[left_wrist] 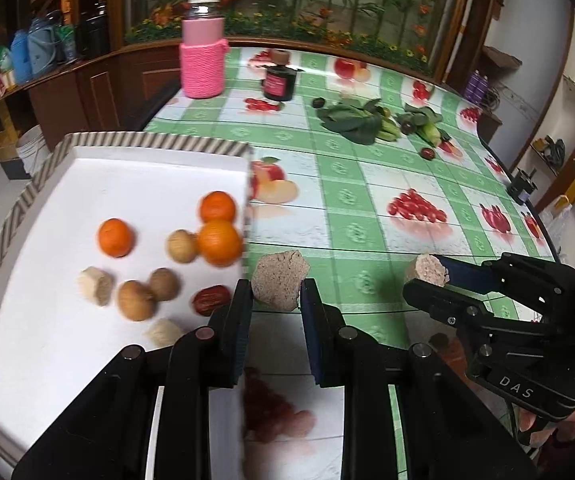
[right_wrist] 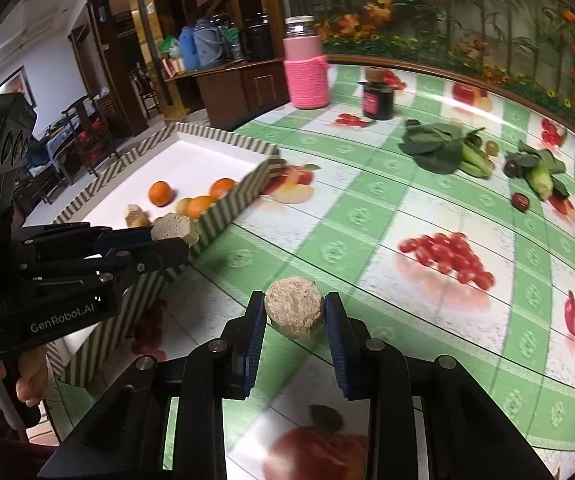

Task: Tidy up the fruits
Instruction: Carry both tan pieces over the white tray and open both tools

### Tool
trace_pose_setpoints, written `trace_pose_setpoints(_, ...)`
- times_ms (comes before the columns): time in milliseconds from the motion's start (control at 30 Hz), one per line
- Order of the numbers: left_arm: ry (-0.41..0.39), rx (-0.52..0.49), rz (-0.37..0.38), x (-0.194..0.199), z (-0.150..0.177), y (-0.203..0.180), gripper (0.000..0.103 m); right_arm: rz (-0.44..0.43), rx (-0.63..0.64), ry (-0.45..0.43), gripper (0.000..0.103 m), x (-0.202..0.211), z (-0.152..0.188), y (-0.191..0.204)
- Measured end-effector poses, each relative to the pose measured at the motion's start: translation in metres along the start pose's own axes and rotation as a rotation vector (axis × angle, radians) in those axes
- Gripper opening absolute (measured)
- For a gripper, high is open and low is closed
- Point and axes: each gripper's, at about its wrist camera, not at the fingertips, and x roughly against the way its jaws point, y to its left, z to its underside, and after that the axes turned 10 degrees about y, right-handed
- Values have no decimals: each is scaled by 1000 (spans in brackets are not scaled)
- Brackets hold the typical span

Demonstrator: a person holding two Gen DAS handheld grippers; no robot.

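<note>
My left gripper (left_wrist: pixel 277 286) is shut on a beige rough chunk (left_wrist: pixel 280 280) and holds it just above the right edge of the striped white tray (left_wrist: pixel 127 140). The tray holds three oranges (left_wrist: pixel 219 242), brown round fruits (left_wrist: pixel 136 300), a red date (left_wrist: pixel 209 300) and beige chunks (left_wrist: pixel 96 285). My right gripper (right_wrist: pixel 294 312) is shut on another beige chunk (right_wrist: pixel 294 307) above the tablecloth, right of the tray (right_wrist: pixel 231 136). Each gripper shows in the other's view: the right (left_wrist: pixel 431 276), the left (right_wrist: pixel 171 236).
On the far green-checked tablecloth (left_wrist: pixel 347 200) lie leafy greens (left_wrist: pixel 351 118), green vegetables, dark fruits (left_wrist: pixel 427 153) and a corn cob (right_wrist: pixel 541 180). A pink-sleeved jar (left_wrist: pixel 202 52) and a dark jar (left_wrist: pixel 279 82) stand at the back. Table edge runs along the left.
</note>
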Motion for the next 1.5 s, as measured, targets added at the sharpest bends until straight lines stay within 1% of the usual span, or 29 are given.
trace_pose_setpoints(167,-21,33,-29,12,2,24,22,-23,44,-6,30,-2,-10,21)
trace_pose_setpoints(467,-60,135,-109,33,8,83,22,-77,141,-3,30,-11,-29,68)
trace_pose_setpoints(700,-47,211,-167,30,16,122,22,-131,225,25,30,-28,-38,111)
trace_pose_setpoints(867,-13,224,-190,18,19,131,22,-158,282,59,30,-45,-45,138)
trace_pose_setpoints(1000,-3,234,-197,14,22,136,22,-172,313,88,30,-60,-46,155)
trace_pose_setpoints(1100,8,233,-206,11,22,138,22,-173,331,76,30,-65,-48,164)
trace_pose_setpoints(1200,12,235,-209,9,23,140,22,-190,332,81,30,-66,-52,169)
trace_pose_setpoints(1367,15,243,-205,7,23,143,22,-194,358,91,30,-70,-52,177)
trace_pose_setpoints(1500,24,240,-202,3,24,142,22,-175,359,112,30,-78,-50,176)
